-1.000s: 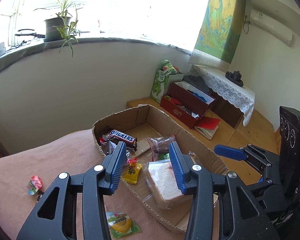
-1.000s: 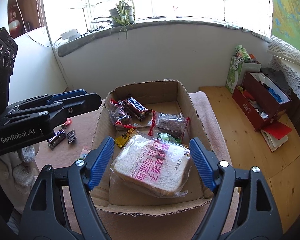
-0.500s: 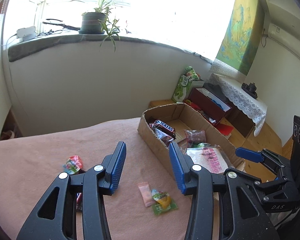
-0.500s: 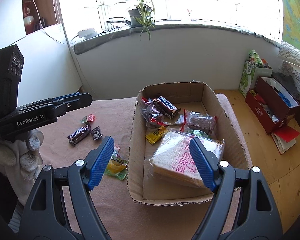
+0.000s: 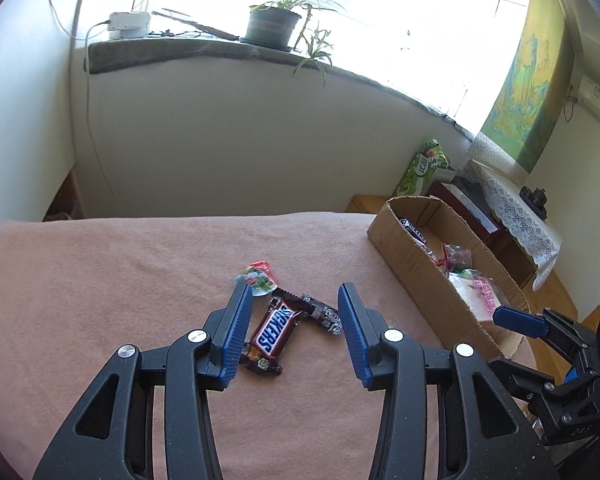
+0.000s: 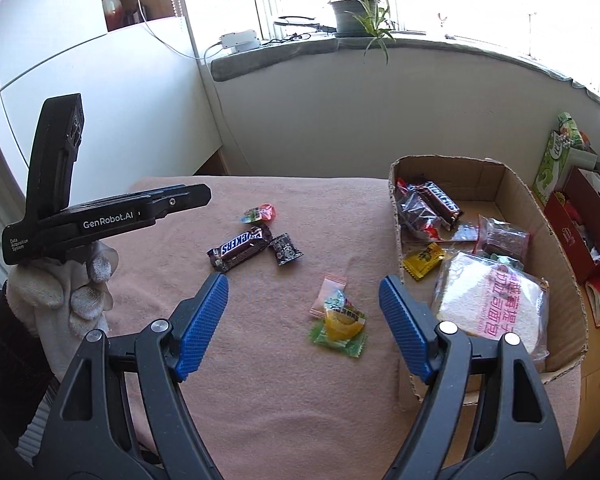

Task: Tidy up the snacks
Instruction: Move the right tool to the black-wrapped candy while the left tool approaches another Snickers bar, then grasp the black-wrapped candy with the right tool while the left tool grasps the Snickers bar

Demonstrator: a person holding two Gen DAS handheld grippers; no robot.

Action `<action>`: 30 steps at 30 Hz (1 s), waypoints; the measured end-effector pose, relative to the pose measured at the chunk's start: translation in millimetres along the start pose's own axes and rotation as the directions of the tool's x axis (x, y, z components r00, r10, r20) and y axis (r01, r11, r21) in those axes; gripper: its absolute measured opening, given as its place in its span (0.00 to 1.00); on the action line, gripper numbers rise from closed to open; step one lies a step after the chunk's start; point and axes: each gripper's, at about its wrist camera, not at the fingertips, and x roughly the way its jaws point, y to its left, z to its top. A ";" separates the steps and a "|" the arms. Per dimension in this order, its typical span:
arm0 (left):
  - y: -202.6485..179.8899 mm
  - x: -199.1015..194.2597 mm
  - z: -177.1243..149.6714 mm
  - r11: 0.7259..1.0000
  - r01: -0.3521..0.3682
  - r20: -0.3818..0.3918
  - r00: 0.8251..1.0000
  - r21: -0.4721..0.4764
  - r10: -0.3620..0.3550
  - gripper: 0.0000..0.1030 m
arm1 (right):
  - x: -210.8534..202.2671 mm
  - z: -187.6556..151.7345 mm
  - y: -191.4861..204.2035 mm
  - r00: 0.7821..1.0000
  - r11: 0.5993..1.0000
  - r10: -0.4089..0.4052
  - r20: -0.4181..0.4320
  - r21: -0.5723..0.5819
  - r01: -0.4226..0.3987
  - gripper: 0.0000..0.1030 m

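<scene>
In the left wrist view the left gripper (image 5: 296,330) hangs with its fingers apart and empty, the Snickers bar (image 5: 274,330) lying on the pink cloth (image 5: 100,280) between and just beyond the tips, its long axis running roughly along the fingers, tilted slightly right. This hand looks nearer to it. In the right wrist view the right gripper (image 6: 304,320) stands wide apart, holding nothing; the yellow-green candy (image 6: 340,326) lies between its tips, the cardboard box (image 6: 556,240) to their right
</scene>
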 end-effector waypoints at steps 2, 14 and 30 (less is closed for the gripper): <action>6.6 0.3 -3.9 1.000 -0.006 -0.010 1.000 -0.005 0.005 0.42 | 10.6 1.5 9.7 1.000 1.000 0.023 -0.011 -0.005 -0.023 0.78; 13.4 29.0 -16.7 0.999 0.002 -0.100 0.995 0.050 0.003 0.39 | 89.8 13.6 31.8 0.991 0.999 0.014 -0.137 -0.036 -0.019 0.57; 12.5 66.4 -23.0 0.988 -0.021 -0.164 0.985 0.152 0.046 0.34 | 146.9 20.7 19.6 0.974 0.997 -0.070 -0.217 -0.053 0.060 0.43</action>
